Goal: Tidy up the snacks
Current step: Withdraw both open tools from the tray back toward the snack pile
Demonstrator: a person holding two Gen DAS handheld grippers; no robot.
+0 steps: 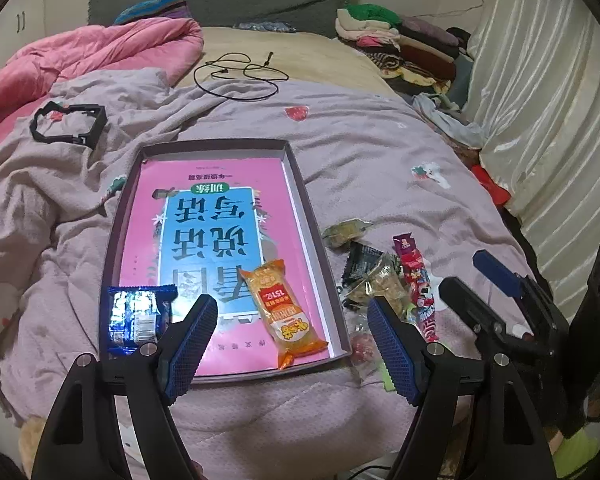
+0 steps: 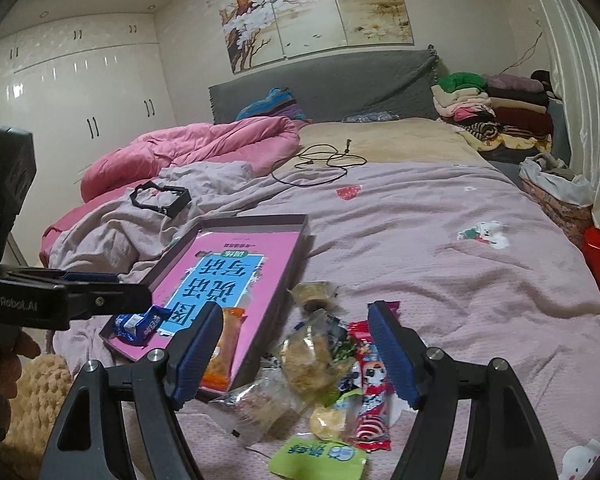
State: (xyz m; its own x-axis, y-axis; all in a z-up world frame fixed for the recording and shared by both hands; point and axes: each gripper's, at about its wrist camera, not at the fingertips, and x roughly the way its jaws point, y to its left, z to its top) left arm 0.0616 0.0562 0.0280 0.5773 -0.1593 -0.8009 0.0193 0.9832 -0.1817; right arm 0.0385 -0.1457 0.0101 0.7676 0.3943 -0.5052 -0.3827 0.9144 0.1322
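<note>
A shallow box tray (image 1: 318,240) with a pink and blue printed liner lies on the bed. In it lie an orange snack pack (image 1: 282,312) and a blue snack pack (image 1: 138,316). My left gripper (image 1: 292,312) is open and empty just above the tray's near end. A pile of loose snacks (image 1: 384,280) lies right of the tray, with a red stick pack (image 2: 370,384) and a clear bag (image 2: 320,354). My right gripper (image 2: 298,322) is open and empty over this pile; it also shows in the left wrist view (image 1: 484,276). The tray also shows in the right wrist view (image 2: 288,260).
The bed has a lilac blanket (image 1: 380,136) and a pink quilt (image 1: 80,56). A black frame (image 1: 66,122) and a black cable (image 1: 240,74) lie farther back. Folded clothes (image 1: 400,40) sit by the curtain. A green pack (image 2: 318,460) lies at the near edge.
</note>
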